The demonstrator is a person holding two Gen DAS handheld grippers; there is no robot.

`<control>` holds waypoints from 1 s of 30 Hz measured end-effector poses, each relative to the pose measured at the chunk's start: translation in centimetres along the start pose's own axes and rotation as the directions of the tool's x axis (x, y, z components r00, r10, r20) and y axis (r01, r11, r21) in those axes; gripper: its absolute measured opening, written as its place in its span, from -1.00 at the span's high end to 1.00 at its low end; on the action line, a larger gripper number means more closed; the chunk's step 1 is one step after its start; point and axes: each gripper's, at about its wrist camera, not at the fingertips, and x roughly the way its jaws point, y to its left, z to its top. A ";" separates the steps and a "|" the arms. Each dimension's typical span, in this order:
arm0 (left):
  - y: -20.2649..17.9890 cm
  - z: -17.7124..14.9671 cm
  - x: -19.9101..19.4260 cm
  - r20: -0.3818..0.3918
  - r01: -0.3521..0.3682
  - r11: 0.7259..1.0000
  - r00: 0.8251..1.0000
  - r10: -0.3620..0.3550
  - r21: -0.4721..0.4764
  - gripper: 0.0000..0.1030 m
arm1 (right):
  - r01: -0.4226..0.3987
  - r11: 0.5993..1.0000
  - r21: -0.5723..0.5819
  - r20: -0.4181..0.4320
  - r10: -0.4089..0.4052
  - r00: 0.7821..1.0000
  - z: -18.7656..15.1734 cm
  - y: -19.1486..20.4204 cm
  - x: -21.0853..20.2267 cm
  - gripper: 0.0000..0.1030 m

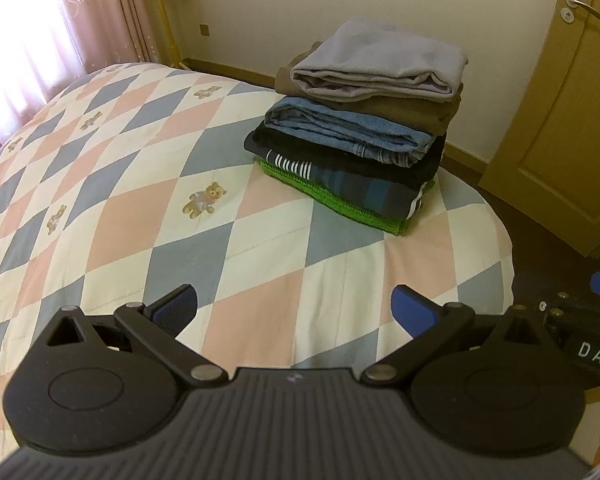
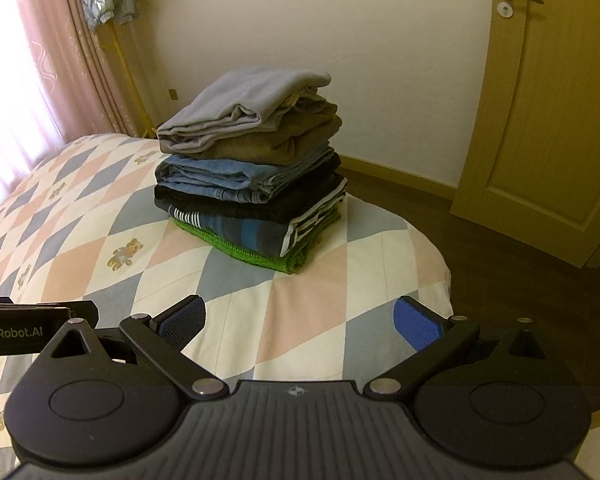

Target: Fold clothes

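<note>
- A stack of folded clothes [image 2: 248, 184] sits near the foot corner of the bed [image 1: 140, 208], close to the edge on the door side, which leaves the wide middle of the quilt free as a working surface.
- The stack is ordered by bulk as far as can be judged: a green knit [image 2: 252, 252] at the bottom, then a striped piece, a black one, jeans [image 2: 220, 178], a brown garment, and a grey top [image 2: 236, 112] uppermost and slightly askew.
- The left tool [image 1: 294, 306] is released, jaws spread wide, holding nothing, and it hangs above bare quilt.
- The right tool [image 2: 300, 320] is likewise spread and empty, beside the left and pointed at the stack.
- No unfolded garment shows in either view, so the folding looks finished or between items.
</note>
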 end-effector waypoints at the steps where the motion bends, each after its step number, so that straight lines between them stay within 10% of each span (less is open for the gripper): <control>1: 0.0 0.1 0.1 0.002 -0.004 1.000 1.000 0.004 -0.001 -0.98 | 0.000 1.000 0.001 -0.001 0.000 1.000 0.1 0.0 0.1 -1.00; 30: 0.9 1.5 3.8 0.007 0.001 1.000 1.000 -0.001 0.014 -0.98 | -0.003 1.000 -0.004 -0.040 0.002 0.999 1.5 1.1 3.9 -1.00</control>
